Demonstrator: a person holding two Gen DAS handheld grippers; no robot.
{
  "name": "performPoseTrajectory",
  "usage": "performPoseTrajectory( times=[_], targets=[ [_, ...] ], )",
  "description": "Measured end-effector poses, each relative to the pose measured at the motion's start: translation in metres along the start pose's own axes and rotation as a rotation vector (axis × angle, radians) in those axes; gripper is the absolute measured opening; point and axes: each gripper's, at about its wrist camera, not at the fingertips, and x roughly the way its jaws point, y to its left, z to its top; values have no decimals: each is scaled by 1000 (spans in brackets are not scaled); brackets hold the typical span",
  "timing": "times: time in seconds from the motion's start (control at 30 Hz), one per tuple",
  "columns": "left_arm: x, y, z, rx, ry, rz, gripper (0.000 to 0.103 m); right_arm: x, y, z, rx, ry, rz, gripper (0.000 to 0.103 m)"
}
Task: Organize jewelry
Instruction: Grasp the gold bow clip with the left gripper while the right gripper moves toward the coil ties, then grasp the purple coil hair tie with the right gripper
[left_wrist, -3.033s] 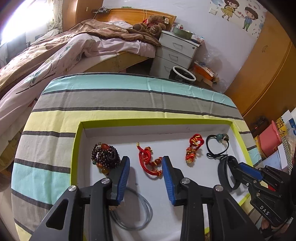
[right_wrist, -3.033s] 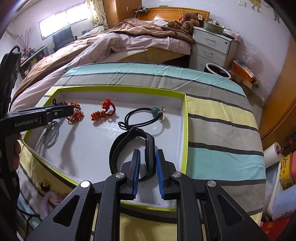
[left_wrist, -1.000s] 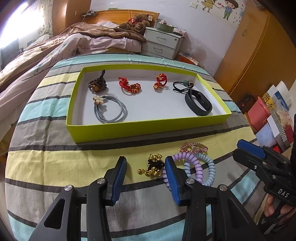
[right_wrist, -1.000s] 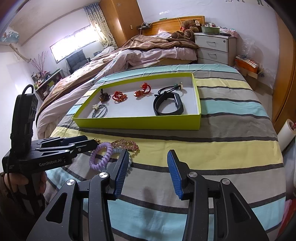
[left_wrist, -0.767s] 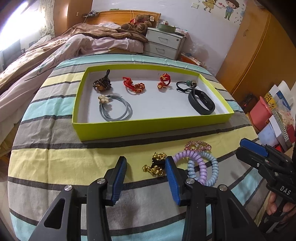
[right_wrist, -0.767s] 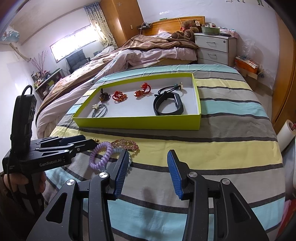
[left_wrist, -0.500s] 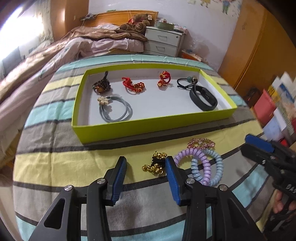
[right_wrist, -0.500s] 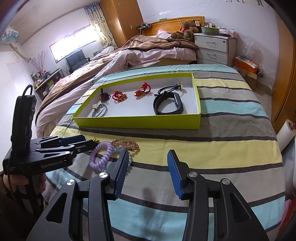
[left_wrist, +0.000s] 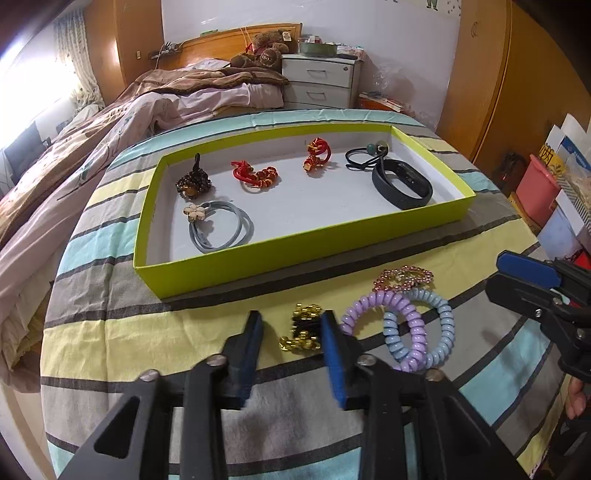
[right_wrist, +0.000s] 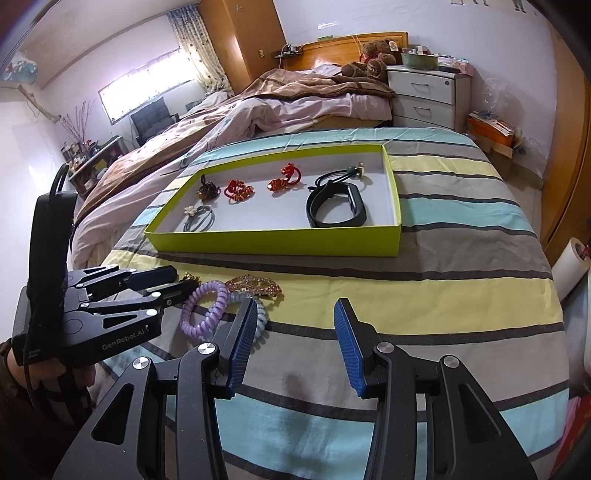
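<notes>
Jewelry is lying partly sorted — six pieces inside the green tray (left_wrist: 229, 266), four outside its near edge on the striped cloth (left_wrist: 110, 332). I'm straddling the gold-beaded black tie (left_wrist: 303, 328) with the left gripper (left_wrist: 291, 334), fingers spread, nothing held. The right gripper (right_wrist: 293, 325) is waiting released beside the coil ties (left_wrist: 402, 332) — keeping clear.

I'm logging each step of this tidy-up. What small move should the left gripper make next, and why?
Probably ease the left gripper forward and shut it on the gold-and-black hair tie. Its fingers are open, the tie lies between their tips on the bedspread, outside the green tray.
</notes>
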Motion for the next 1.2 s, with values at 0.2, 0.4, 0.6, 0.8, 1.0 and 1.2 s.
performPoseTrajectory(
  times=[0.2,0.4,0.6,0.8,1.0,1.2],
  targets=[
    [-5,7,-5,-33,-5,-34,19,3,8,0,-13,17,0,44],
    [-12,17,-10,-65,-17,-48,18,5,20,0,-45,26,2,44],
    [-25,28,-16,-110,-44,-68,18,12,35,2,-75,47,18,44],
    [-31,39,-23,-135,-57,-73,18,23,51,2,-98,74,27,44],
    [-29,45,-28,-158,-53,-107,18,31,55,3,-106,96,15,44],
    [-25,42,-26,-152,-44,-135,18,39,61,3,-137,126,14,44]
  ],
)
